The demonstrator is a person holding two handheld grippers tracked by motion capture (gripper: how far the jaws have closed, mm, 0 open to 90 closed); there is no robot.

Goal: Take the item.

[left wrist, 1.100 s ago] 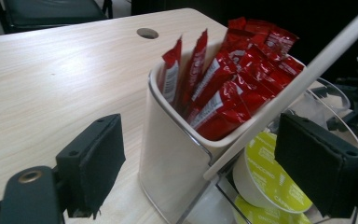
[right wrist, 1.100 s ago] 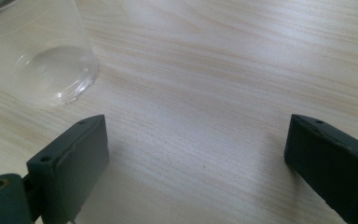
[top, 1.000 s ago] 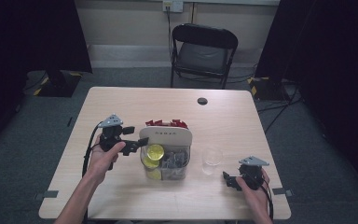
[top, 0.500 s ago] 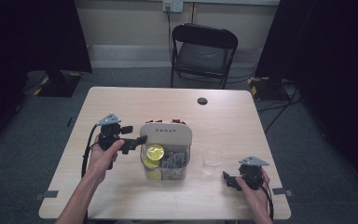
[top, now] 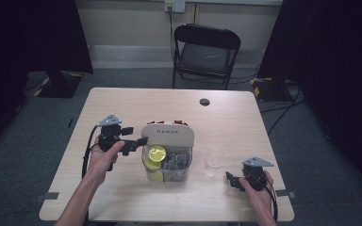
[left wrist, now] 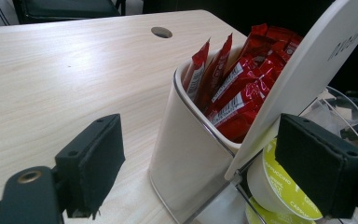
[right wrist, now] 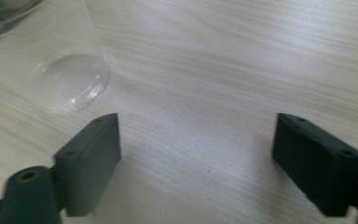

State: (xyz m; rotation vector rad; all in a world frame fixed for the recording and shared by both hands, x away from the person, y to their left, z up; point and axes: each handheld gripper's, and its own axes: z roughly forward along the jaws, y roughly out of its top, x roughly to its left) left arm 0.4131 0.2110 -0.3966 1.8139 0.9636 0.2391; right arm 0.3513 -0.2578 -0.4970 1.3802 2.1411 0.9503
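A white organiser [top: 167, 135] stands mid-table, with red sachets [top: 168, 122] at its back and yellow-green capsules [top: 157, 153] in a wire rack at the front. My left gripper [top: 140, 142] is open at its left side. In the left gripper view its jaws [left wrist: 205, 172] straddle the white tub [left wrist: 186, 154] of sachets [left wrist: 242, 88] without touching it, and a capsule [left wrist: 279, 186] sits by the right jaw. My right gripper [top: 231, 180] is open near the front right edge. Its jaws [right wrist: 198, 168] have just been closing a little, with bare table between them. A clear cup [right wrist: 51, 60] stands just beyond them.
The clear cup [top: 213, 161] stands between the organiser and my right gripper. A round cable hole [top: 204, 101] lies far back on the wooden table [top: 122, 103]. A black folding chair [top: 202, 52] stands behind the table.
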